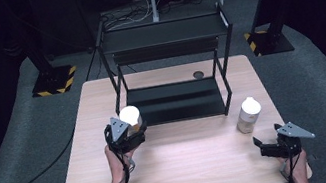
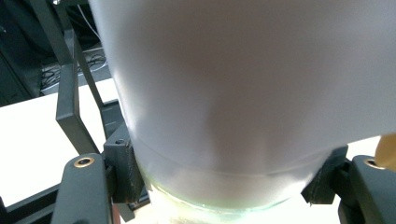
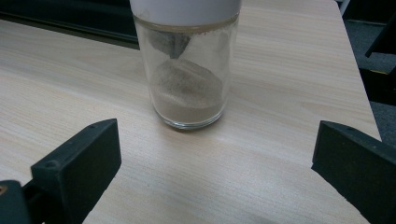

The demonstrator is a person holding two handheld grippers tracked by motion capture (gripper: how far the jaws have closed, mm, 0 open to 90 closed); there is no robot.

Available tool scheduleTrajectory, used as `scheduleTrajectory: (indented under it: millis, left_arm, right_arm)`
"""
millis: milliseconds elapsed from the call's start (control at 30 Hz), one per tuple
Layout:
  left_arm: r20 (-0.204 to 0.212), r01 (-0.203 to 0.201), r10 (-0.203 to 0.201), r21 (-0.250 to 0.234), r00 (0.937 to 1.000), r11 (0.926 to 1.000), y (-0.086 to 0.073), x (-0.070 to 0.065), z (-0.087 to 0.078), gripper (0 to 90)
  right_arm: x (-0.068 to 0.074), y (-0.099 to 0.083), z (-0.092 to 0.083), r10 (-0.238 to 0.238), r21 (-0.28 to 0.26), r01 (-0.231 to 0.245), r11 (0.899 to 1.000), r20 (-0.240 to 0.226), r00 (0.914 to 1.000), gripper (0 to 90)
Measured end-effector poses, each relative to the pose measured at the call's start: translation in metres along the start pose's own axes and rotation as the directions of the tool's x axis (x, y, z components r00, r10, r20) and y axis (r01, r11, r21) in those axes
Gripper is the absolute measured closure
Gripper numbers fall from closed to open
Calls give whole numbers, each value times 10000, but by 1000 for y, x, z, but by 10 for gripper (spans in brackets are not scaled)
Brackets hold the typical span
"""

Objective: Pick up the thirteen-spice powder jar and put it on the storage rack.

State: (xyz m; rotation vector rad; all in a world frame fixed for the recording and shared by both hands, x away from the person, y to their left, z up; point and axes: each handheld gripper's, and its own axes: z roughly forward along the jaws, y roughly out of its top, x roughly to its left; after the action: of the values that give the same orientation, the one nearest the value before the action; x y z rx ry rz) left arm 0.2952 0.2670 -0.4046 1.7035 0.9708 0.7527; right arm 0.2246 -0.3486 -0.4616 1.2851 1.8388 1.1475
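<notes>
The high view shows the left gripper (image 1: 130, 137) at about 9 o'clock on the tabletop (image 1: 185, 169), jaws clenched on a white-lidded jar (image 1: 130, 115) just before the black shelf rack (image 1: 169, 65). The left gripper view adds the pads pressing the jar's (image 2: 243, 93) frosted white wall above its glass base. The right gripper (image 1: 268, 146), at 4 o'clock, has its jaws released; the right gripper view shows a second glass jar (image 3: 189, 70) ahead holding brown powder.
</notes>
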Motion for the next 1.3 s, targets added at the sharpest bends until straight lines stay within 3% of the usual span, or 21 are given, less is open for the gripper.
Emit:
scheduleTrajectory:
  millis: [1300]
  left_arm:
    - [195, -433, 433, -5, 9989, 9991, 40, 19, 17, 309]
  right_arm:
    - [-1, 0, 0, -2, 18, 2, 10000, -21, 10000, 0]
